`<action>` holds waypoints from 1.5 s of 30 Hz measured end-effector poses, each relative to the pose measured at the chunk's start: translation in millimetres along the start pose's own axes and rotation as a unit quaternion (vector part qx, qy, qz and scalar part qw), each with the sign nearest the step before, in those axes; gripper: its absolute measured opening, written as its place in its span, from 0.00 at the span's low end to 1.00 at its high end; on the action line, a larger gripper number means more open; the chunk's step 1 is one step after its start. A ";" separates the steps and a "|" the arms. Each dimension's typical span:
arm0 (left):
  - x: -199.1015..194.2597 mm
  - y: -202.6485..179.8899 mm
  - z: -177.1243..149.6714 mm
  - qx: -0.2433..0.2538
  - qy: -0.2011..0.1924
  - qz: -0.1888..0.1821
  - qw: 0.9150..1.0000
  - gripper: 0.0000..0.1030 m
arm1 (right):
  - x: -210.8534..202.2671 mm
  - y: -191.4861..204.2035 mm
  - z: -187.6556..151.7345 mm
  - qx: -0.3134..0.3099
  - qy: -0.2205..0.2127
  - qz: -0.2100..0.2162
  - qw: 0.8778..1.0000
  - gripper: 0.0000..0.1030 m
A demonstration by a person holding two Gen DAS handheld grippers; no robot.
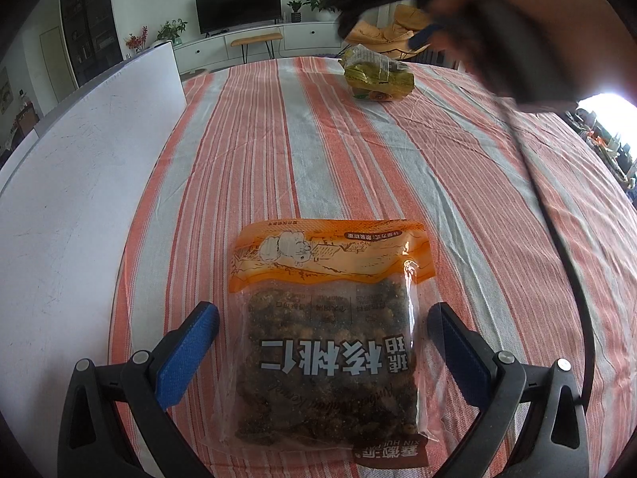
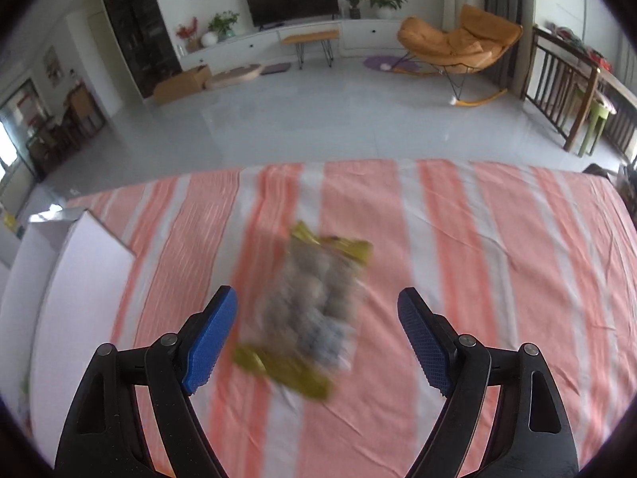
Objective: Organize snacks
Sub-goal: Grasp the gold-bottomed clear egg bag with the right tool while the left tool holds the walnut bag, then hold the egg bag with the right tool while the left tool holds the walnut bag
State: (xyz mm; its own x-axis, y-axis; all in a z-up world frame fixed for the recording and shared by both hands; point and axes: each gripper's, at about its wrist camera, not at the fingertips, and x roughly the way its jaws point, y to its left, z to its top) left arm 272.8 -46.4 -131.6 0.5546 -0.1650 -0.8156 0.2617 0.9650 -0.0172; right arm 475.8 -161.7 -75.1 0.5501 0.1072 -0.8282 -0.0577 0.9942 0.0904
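An orange-topped clear bag of dark walnut kernels [image 1: 330, 334] lies flat on the striped tablecloth [image 1: 358, 159]. My left gripper [image 1: 324, 330] is open, its blue pads either side of the bag, not touching it. A yellow-green snack bag [image 1: 378, 75] lies at the table's far side. In the right wrist view this bag [image 2: 314, 310] is blurred and lies on the cloth between and below my open right gripper [image 2: 318, 318]. The right gripper and the hand holding it show blurred at the top right of the left wrist view [image 1: 422, 38].
A white box [image 1: 79, 183] stands along the table's left side; it also shows in the right wrist view [image 2: 67, 279]. A black cable [image 1: 557, 239] hangs across the right. Beyond the table's far edge is grey floor [image 2: 318, 119] with an orange chair [image 2: 458, 44].
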 end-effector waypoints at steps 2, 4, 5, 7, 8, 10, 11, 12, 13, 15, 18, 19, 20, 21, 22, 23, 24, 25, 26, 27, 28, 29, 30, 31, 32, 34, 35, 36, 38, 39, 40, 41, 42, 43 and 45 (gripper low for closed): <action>0.0 -0.1 0.0 0.000 0.000 0.000 1.000 1.00 | 27.9 14.4 1.5 -0.020 0.047 -0.038 0.998 0.82; 0.0 -0.1 0.0 0.000 0.000 0.000 1.000 1.00 | 48.5 20.6 -0.4 -0.045 0.090 -0.083 0.991 0.80; -0.1 -0.3 0.3 0.000 0.000 0.000 1.000 1.00 | 52.8 18.8 -2.6 -0.050 0.094 -0.087 0.990 0.76; 0.0 -0.3 0.2 0.000 0.000 0.000 1.000 1.00 | 44.8 9.9 -6.7 -0.043 0.068 -0.077 0.994 0.66; 0.1 -0.2 0.1 0.000 0.000 0.000 1.000 1.00 | 38.7 3.5 -12.0 -0.048 0.060 -0.066 0.995 0.62; 0.1 -0.2 -0.1 0.000 0.000 0.000 1.000 1.00 | 29.3 -4.1 -23.6 -0.071 0.063 -0.061 0.994 0.62; -1.1 -0.3 0.1 0.000 0.000 0.000 1.000 1.00 | 20.1 -9.3 -34.7 -0.087 0.062 -0.056 0.993 0.62; -1.0 -0.2 -0.2 0.000 0.000 0.000 1.000 1.00 | 11.7 -11.9 -41.7 -0.101 0.062 -0.050 0.992 0.62; -1.0 -0.3 0.0 0.000 0.000 0.000 1.000 1.00 | 5.2 -15.5 -51.2 -0.112 0.062 -0.047 0.991 0.62; -0.9 -0.2 -0.2 0.000 0.000 0.000 1.000 1.00 | -20.4 -29.4 -82.1 -0.130 0.062 -0.033 0.989 0.62; -0.9 -0.4 0.1 0.000 0.000 0.000 1.000 1.00 | -56.1 -52.0 -122.4 -0.125 0.059 -0.015 0.990 0.63; -0.8 -0.2 -0.2 0.000 0.000 0.000 1.000 1.00 | -72.3 -62.7 -142.2 -0.118 0.052 -0.012 0.992 0.63; -0.8 -0.3 -0.2 0.000 0.000 0.000 1.000 1.00 | -83.3 -68.5 -155.4 -0.112 0.046 -0.012 0.993 0.63; -0.7 -0.3 -0.2 0.000 0.000 0.000 1.000 1.00 | -100.7 -75.9 -179.3 -0.104 0.033 -0.017 0.994 0.63; -0.8 -0.4 0.0 0.000 0.000 0.000 1.000 1.00 | -111.0 -80.6 -192.6 -0.104 0.023 -0.022 0.994 0.63; -0.8 -0.4 0.2 0.000 0.000 0.000 1.000 1.00 | -123.8 -82.1 -213.4 -0.111 0.009 -0.031 0.993 0.63; -0.7 -0.2 -0.2 0.000 0.000 0.000 1.000 1.00 | -133.3 -77.8 -229.2 -0.120 0.000 -0.038 0.992 0.63; -0.7 -0.2 -0.3 0.000 0.000 0.000 1.000 1.00 | -142.0 -75.5 -248.4 -0.129 -0.012 -0.045 0.991 0.63; -0.8 -0.4 0.2 0.000 0.000 0.000 1.000 1.00 | -146.9 -73.3 -260.8 -0.132 -0.019 -0.048 0.990 0.63; -0.8 -0.4 0.1 0.000 0.000 0.000 1.000 1.00 | -152.1 -71.9 -271.7 -0.132 -0.033 -0.048 0.990 0.63; -0.8 -0.3 -0.1 0.000 0.000 0.000 1.000 1.00 | -158.1 -70.4 -281.2 -0.130 -0.055 -0.047 0.989 0.63; -0.6 -0.3 -0.4 0.000 0.000 0.000 1.000 1.00 | -158.5 -68.5 -284.7 -0.132 -0.063 -0.051 0.988 0.65; -0.8 -0.4 0.1 0.000 0.000 0.000 1.000 1.00 | -158.6 -67.7 -284.8 -0.131 -0.072 -0.054 0.987 0.66; -0.8 -0.3 -0.1 0.000 0.000 0.000 1.000 1.00 | -158.1 -66.1 -285.9 -0.129 -0.080 -0.060 0.987 0.68; -0.8 -0.4 0.0 0.000 0.000 0.000 1.000 1.00 | -155.3 -65.0 -284.8 -0.125 -0.081 -0.063 0.987 0.71; -0.8 -0.2 -0.3 0.000 0.000 0.000 1.000 1.00 | -150.0 -63.4 -280.2 -0.118 -0.077 -0.070 0.988 0.73; -0.9 -0.4 0.1 0.000 0.000 0.000 1.000 1.00 | -148.4 -63.0 -279.4 -0.116 -0.076 -0.073 0.988 0.74; -0.8 -0.4 0.1 0.000 0.000 0.000 1.000 1.00 | -149.4 -61.0 -284.9 -0.116 -0.073 -0.078 0.987 0.74; -0.8 -0.3 -0.2 0.000 0.000 0.000 1.000 1.00 | -145.7 -62.4 -287.6 -0.112 -0.067 -0.086 0.988 0.76; -0.9 -0.5 0.1 0.000 0.000 0.000 1.000 1.00 | -142.9 -63.5 -289.5 -0.109 -0.052 -0.090 0.989 0.77; -0.9 -0.4 0.0 0.000 0.000 0.000 1.000 1.00 | -140.3 -64.2 -290.0 -0.107 -0.044 -0.087 0.989 0.78; -1.0 -0.3 -0.1 0.000 0.000 0.000 1.000 1.00 | -138.7 -65.7 -288.9 -0.104 -0.040 -0.086 0.990 0.79; -0.8 -0.3 -0.2 0.000 0.000 0.000 1.000 1.00 | -138.3 -67.8 -288.8 -0.100 -0.038 -0.082 0.991 0.79; -1.0 -0.5 0.2 0.000 0.000 0.000 1.000 1.00 | -137.9 -70.7 -287.9 -0.095 -0.036 -0.075 0.992 0.79; -0.9 -0.3 -0.2 0.000 0.000 0.000 1.000 1.00 | -140.4 -76.4 -290.2 -0.085 -0.032 -0.063 0.994 0.80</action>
State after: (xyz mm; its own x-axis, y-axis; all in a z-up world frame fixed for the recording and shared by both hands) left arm 272.0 -46.5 -130.9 0.5542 -0.1642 -0.8160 0.2616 0.9650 -0.0166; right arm 161.3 -252.2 -126.3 0.6141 -0.0140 -0.7891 -0.1210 0.9864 -0.1117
